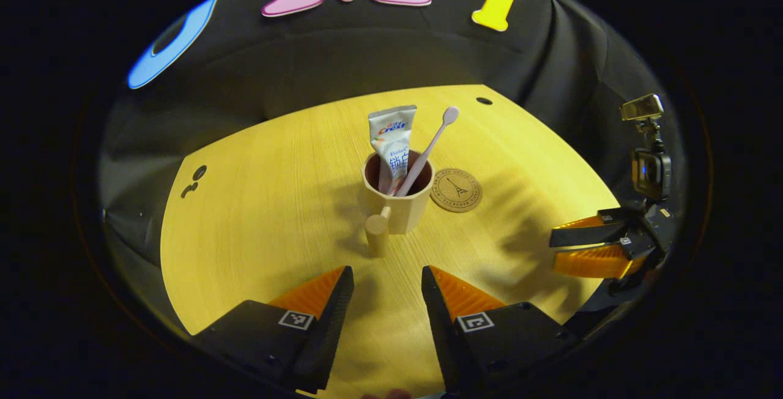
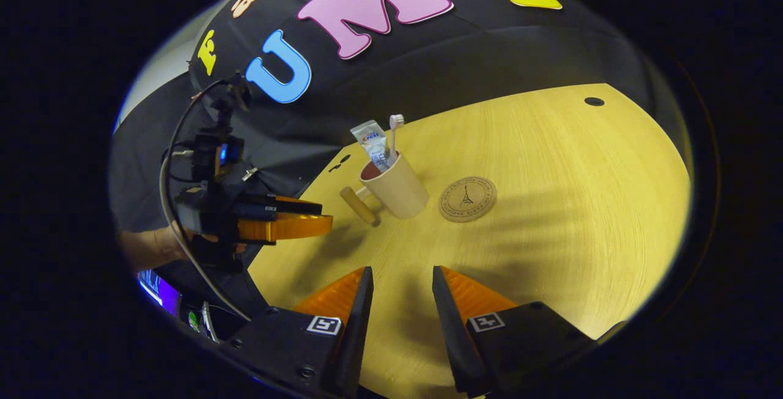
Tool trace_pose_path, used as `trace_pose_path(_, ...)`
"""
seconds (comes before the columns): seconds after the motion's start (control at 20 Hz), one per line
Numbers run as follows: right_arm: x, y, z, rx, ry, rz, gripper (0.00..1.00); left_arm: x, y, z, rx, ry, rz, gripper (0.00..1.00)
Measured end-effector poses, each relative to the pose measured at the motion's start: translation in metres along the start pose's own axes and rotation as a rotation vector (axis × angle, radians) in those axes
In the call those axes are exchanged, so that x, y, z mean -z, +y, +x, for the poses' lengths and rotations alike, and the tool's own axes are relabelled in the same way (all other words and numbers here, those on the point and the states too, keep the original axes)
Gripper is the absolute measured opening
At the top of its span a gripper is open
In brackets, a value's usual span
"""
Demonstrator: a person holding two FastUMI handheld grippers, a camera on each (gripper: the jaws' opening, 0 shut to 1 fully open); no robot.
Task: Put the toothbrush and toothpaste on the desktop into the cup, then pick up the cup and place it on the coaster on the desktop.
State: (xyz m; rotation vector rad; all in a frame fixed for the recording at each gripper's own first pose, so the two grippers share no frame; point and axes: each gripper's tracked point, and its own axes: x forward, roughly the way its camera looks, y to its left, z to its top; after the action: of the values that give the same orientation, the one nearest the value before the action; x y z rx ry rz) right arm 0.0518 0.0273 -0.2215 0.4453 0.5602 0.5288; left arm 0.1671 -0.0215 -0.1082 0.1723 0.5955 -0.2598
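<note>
Already the toothbrush (image 1: 428, 148) and toothpaste (image 1: 393, 142) stand in your cup (image 1: 400, 203), just beside the tower-stamped coaster (image 1: 456, 190). Your left gripper (image 1: 387, 289) and right gripper (image 2: 400, 292) both gape, grasping nothing.

A pale yellow, wood-grained tabletop (image 1: 263, 203) with a rounded far edge is seen against the black cloth wall. Near its middle a beige cup (image 1: 400, 200) with a stubby cylindrical handle is stood upright on the bare wood. Just beside the cup, apart from it, a round brown coaster (image 1: 456, 190) stamped with a tower outline is laid flat. A small dark hole (image 1: 484, 101) is set near the far edge, and small dark cut-outs (image 1: 194, 180) are found near the left edge in the left gripper view.
</note>
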Motion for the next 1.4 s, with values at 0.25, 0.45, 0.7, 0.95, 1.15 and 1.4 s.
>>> trace_pose_path(0.25, 0.016, -0.016, -0.023, 0.017, 0.024, 0.027, 0.6, -0.015, 0.01, 0.03, -0.007, 0.083, 0.038, 0.7)
trace_pose_path(0.45, 0.022, -0.032, -0.034, 0.033, 0.037, 0.062, 0.6, -0.018, 0.018, 0.056, -0.02, 0.177, 0.062, 0.7)
trace_pose_path(0.7, 0.023, -0.048, -0.04, 0.057, 0.03, 0.095, 0.6, -0.018, 0.021, 0.082, -0.025, 0.262, 0.085, 0.65)
trace_pose_path(0.95, 0.029, -0.055, -0.042, 0.066, 0.036, 0.131, 0.6, -0.018, 0.016, 0.088, -0.026, 0.309, 0.128, 0.37)
trace_pose_path(1.15, 0.03, -0.055, -0.042, 0.065, 0.04, 0.134, 0.6, -0.017, 0.009, 0.087, 0.007, 0.296, 0.092, 0.32)
trace_pose_path(1.4, 0.03, -0.054, -0.043, 0.063, 0.037, 0.131, 0.6, -0.029, -0.005, 0.078, 0.03, 0.239, 0.116, 0.29)
